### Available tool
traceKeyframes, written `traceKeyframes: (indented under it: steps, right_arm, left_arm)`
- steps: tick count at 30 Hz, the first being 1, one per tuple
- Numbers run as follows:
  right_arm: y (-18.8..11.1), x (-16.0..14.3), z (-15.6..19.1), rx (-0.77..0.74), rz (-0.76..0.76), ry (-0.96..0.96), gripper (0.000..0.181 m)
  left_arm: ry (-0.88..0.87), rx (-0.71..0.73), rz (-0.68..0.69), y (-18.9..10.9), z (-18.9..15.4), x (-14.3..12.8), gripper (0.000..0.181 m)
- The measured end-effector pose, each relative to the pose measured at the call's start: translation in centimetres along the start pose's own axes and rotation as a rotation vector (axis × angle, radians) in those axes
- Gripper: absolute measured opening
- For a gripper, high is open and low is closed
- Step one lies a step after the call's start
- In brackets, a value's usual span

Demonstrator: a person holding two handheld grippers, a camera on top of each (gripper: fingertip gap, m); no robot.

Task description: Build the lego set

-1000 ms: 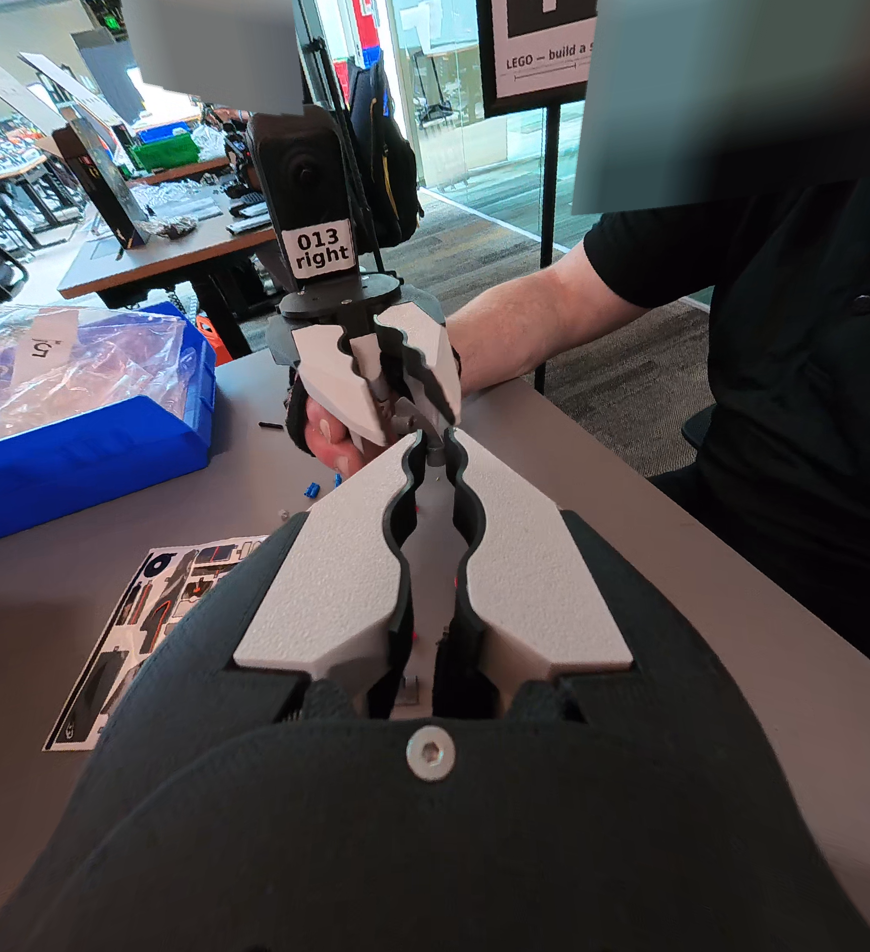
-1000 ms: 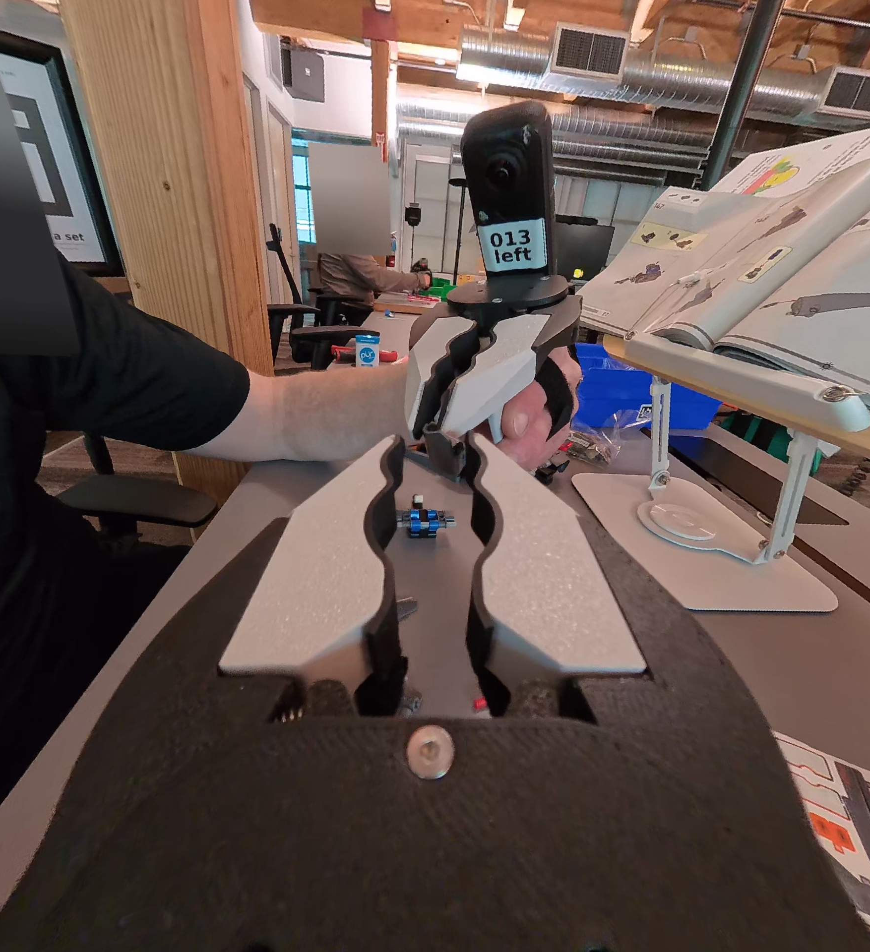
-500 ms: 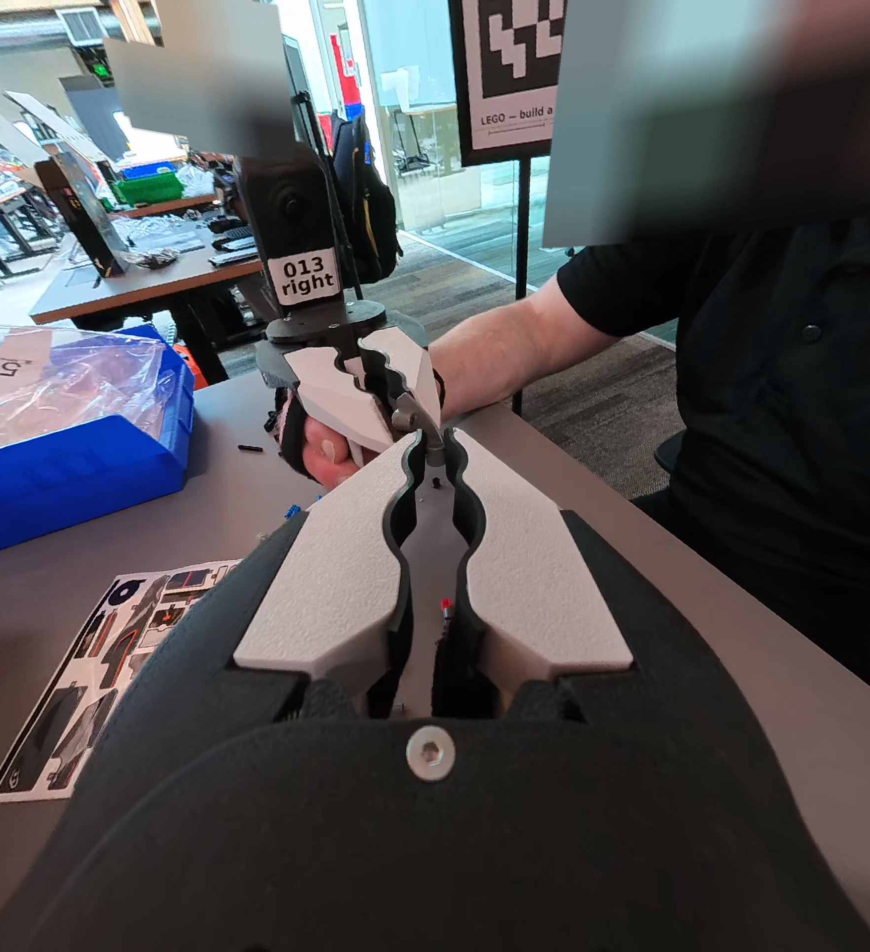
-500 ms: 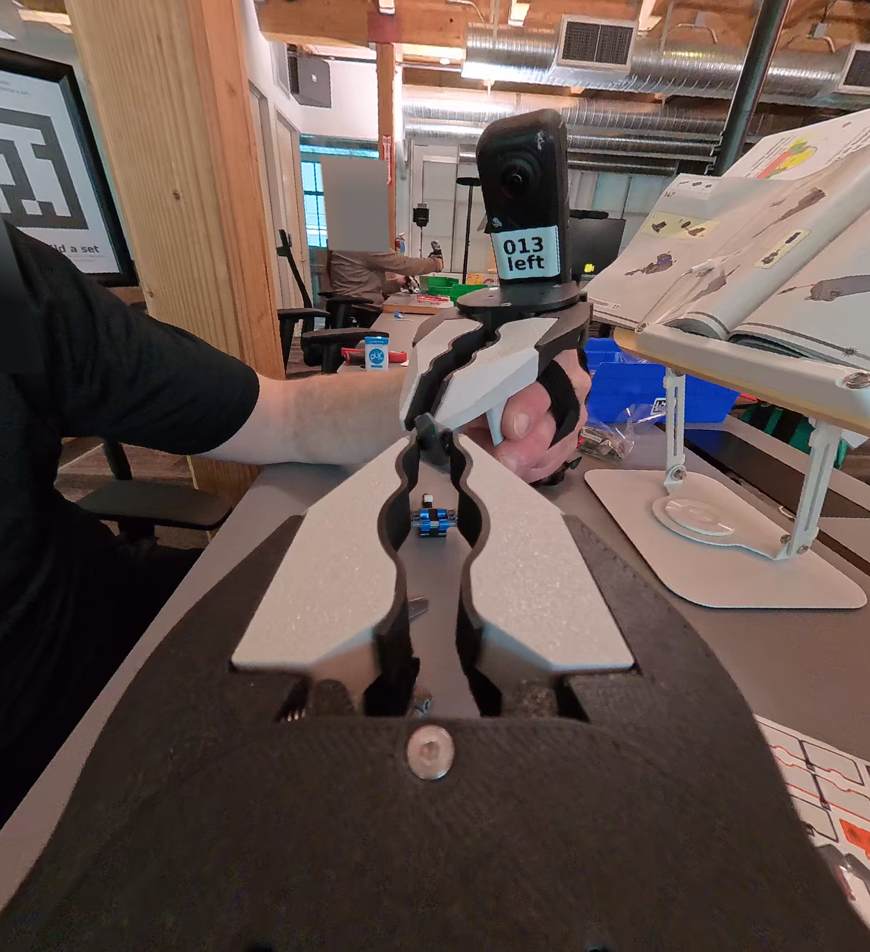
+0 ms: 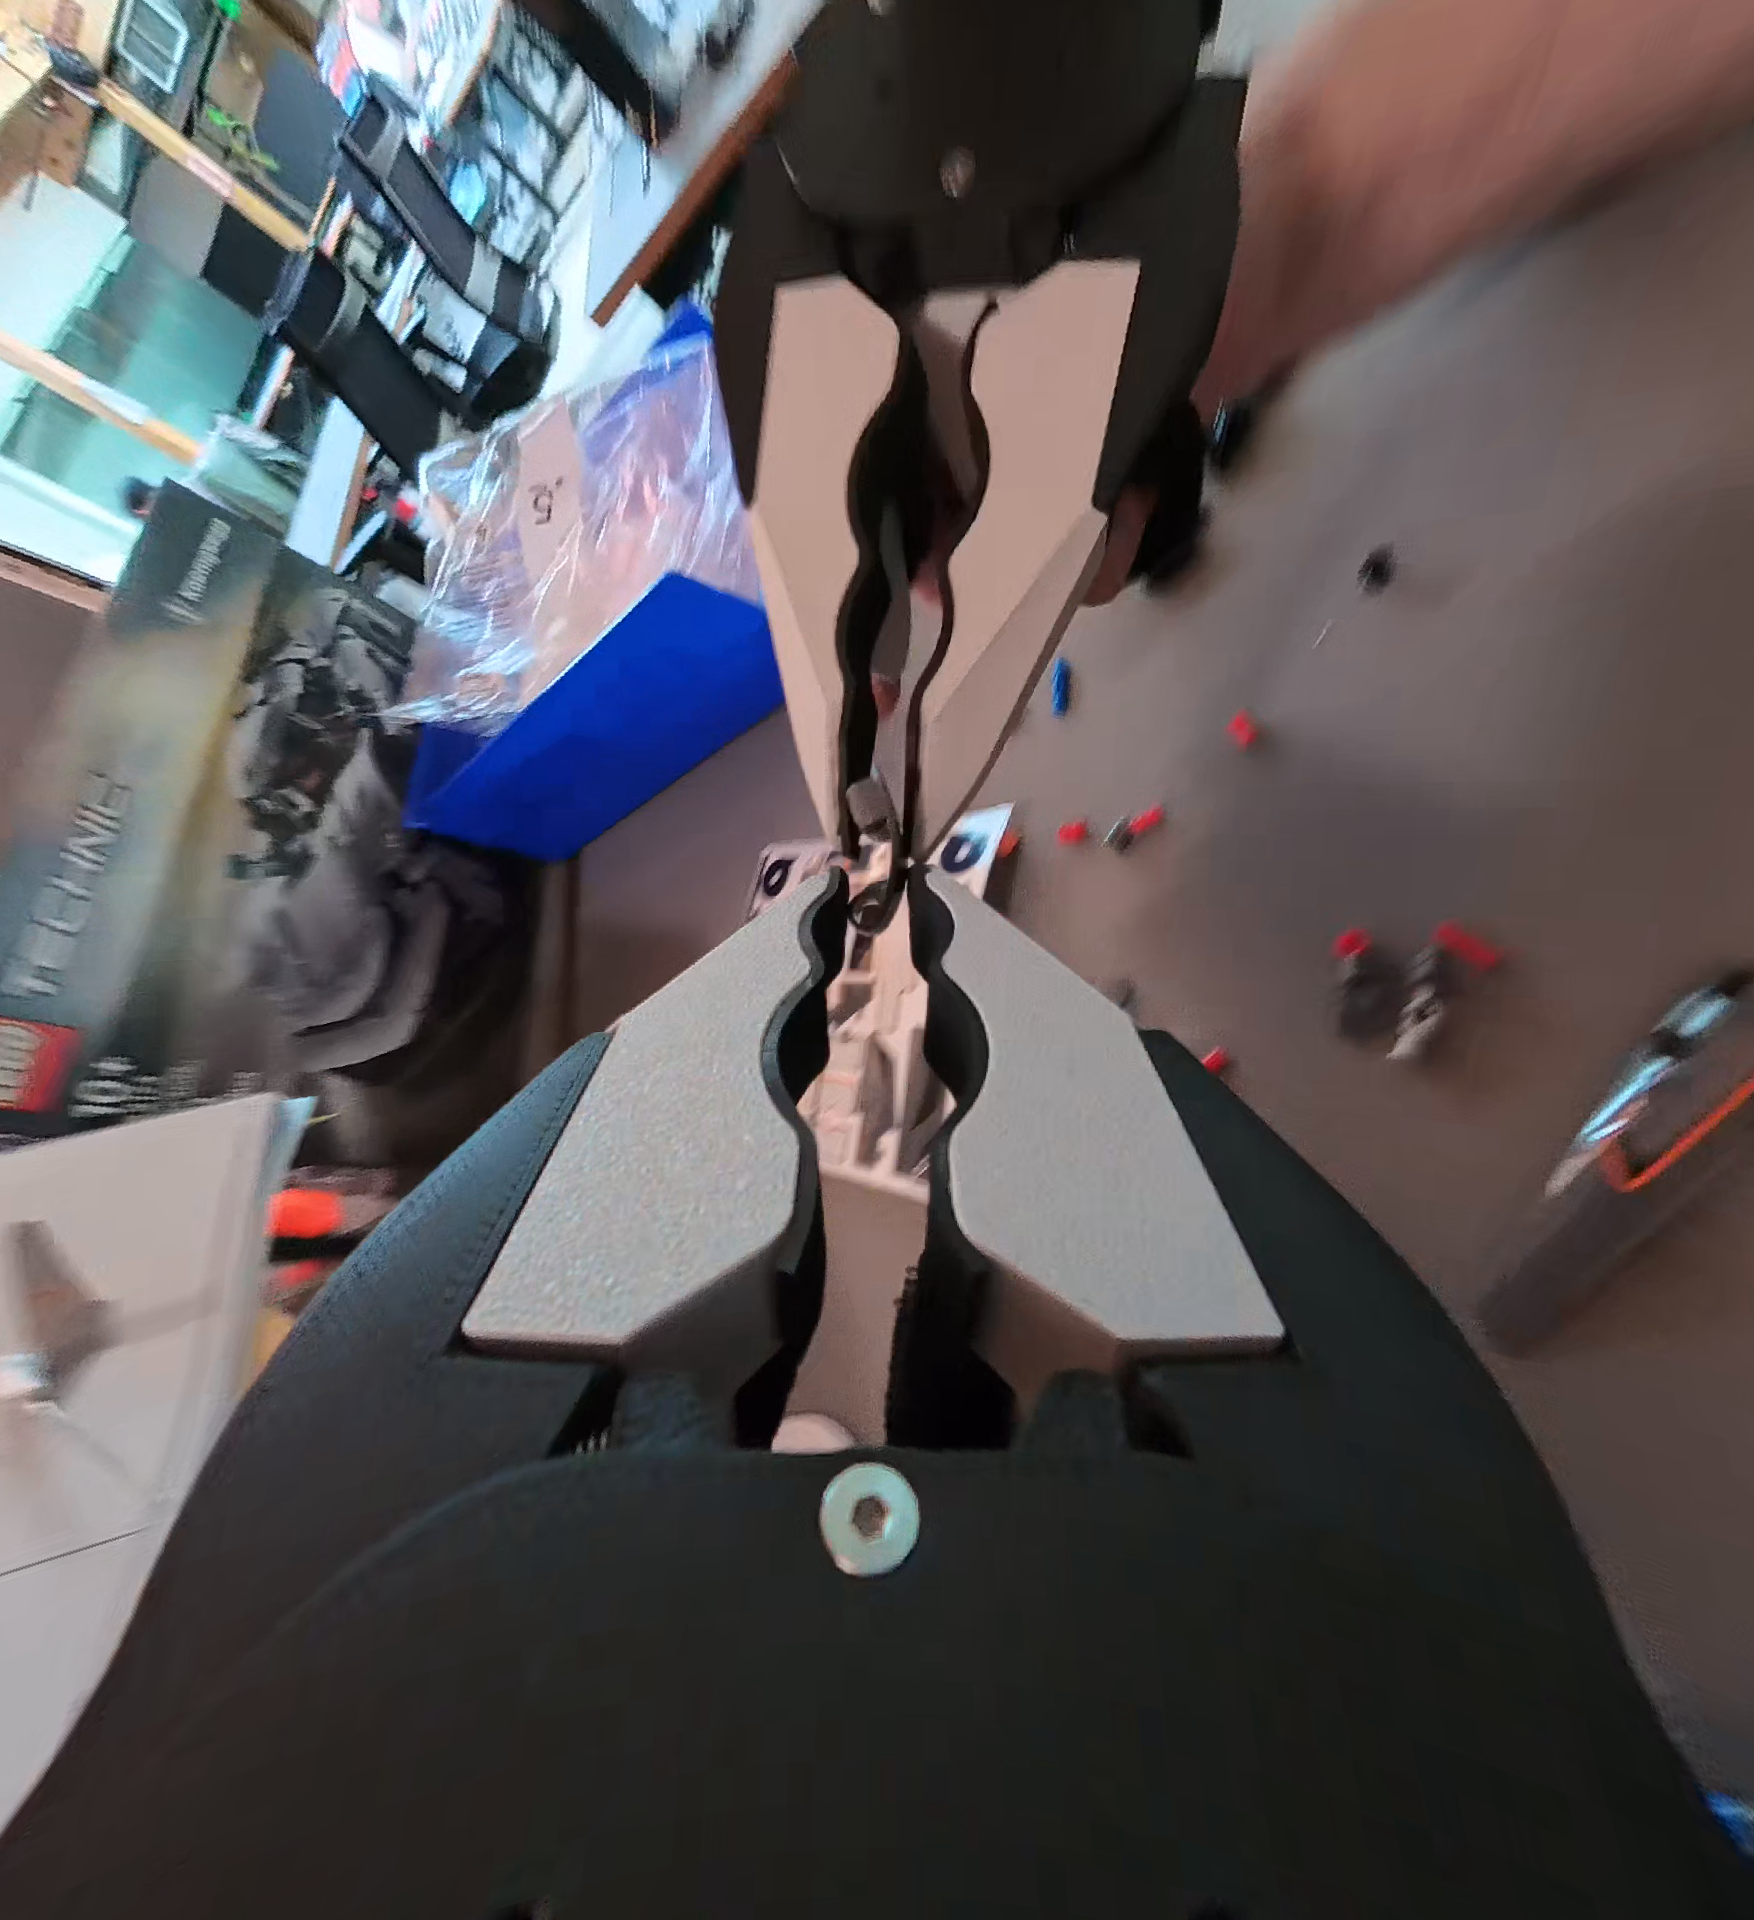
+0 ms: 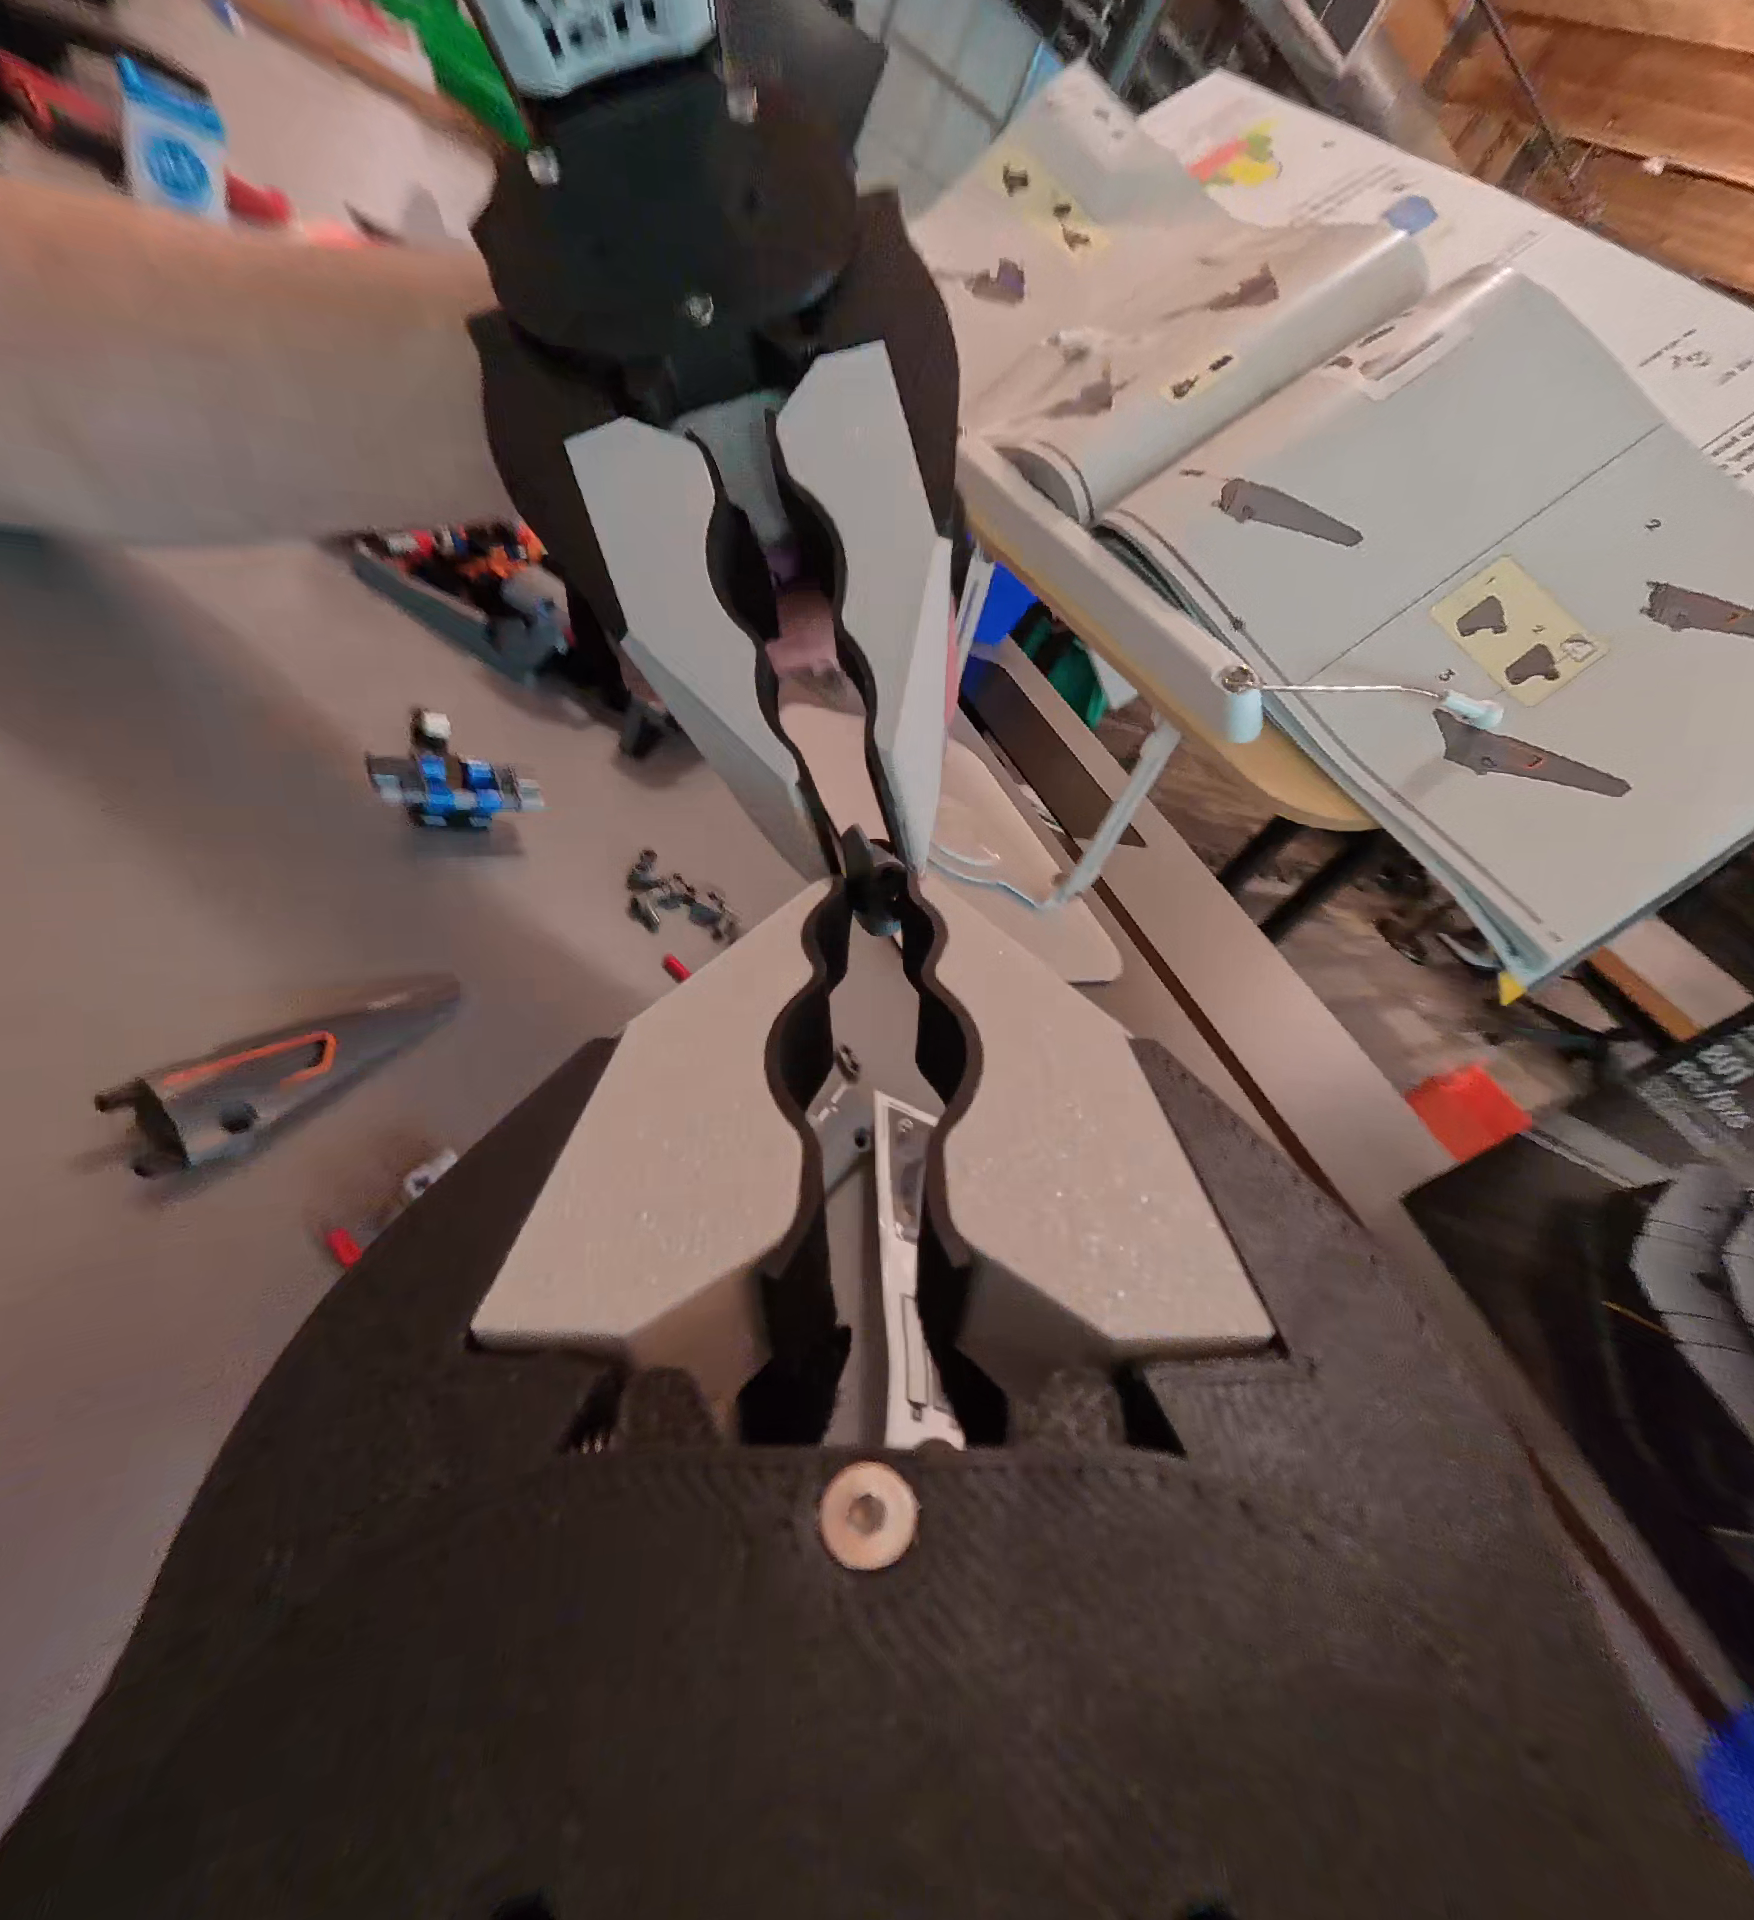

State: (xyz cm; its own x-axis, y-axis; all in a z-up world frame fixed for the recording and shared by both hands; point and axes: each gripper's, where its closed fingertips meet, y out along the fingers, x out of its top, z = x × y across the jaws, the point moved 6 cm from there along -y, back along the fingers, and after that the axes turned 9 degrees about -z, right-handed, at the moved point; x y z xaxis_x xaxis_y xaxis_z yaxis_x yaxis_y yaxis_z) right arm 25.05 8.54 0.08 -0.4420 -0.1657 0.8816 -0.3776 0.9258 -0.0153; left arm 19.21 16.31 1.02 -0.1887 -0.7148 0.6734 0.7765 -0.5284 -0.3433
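Both grippers meet tip to tip above the grey table [image 6: 177, 935], pointing down. My right gripper [image 6: 873, 912] is shut on a small black lego piece [image 6: 875, 883]. In the left wrist view it comes in from the top [image 5: 878, 831], with a grey part [image 5: 868, 805] between its fingers. My left gripper [image 5: 878, 899] has its pads a little apart around the black ring-shaped end of the piece [image 5: 868, 906], with a sliver of gap on one side. In the right wrist view the left gripper [image 6: 868, 836] reaches in from the top. Both views are blurred by motion.
On the table lie a grey and orange part [image 6: 270, 1070], a small blue and grey build [image 6: 452, 784], tiny black pieces [image 6: 681, 899] and loose red pieces [image 5: 1242, 727]. An instruction book on a stand [image 6: 1372, 468] is at the right. A blue bin with bags [image 5: 592, 727] and the set box [image 5: 125, 831] are at the left. The grippers are tip to tip, or close to it.
Both grippers swung from level to pointing down at the table, still tip to tip. The right gripper's pads closed on the piece the left was holding. The left gripper's pads have eased apart.
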Motion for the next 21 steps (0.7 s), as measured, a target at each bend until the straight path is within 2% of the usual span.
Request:
traceKeyframes:
  steps: [5,11,18,21]
  right_arm:
    - [0.4,-0.5,0.3,-0.066,0.092,-0.155,0.007]
    - [0.0,0.1,-0.1,-0.129,0.064,-0.214,0.009]
    - [-0.9,1.2,-1.1,-0.116,-0.089,-0.048,0.01]
    - [-1.3,1.5,-1.6,-0.102,-0.16,0.051,0.019]
  left_arm:
    - [0.134,0.042,0.094,0.7,-0.2,-0.6,0.007]
    - [0.128,0.105,-0.01,0.7,0.3,-0.4,0.006]
    - [0.064,0.131,-0.136,0.3,0.7,0.5,0.004]
    - [0.031,0.141,-0.179,0.0,1.0,0.9,0.004]
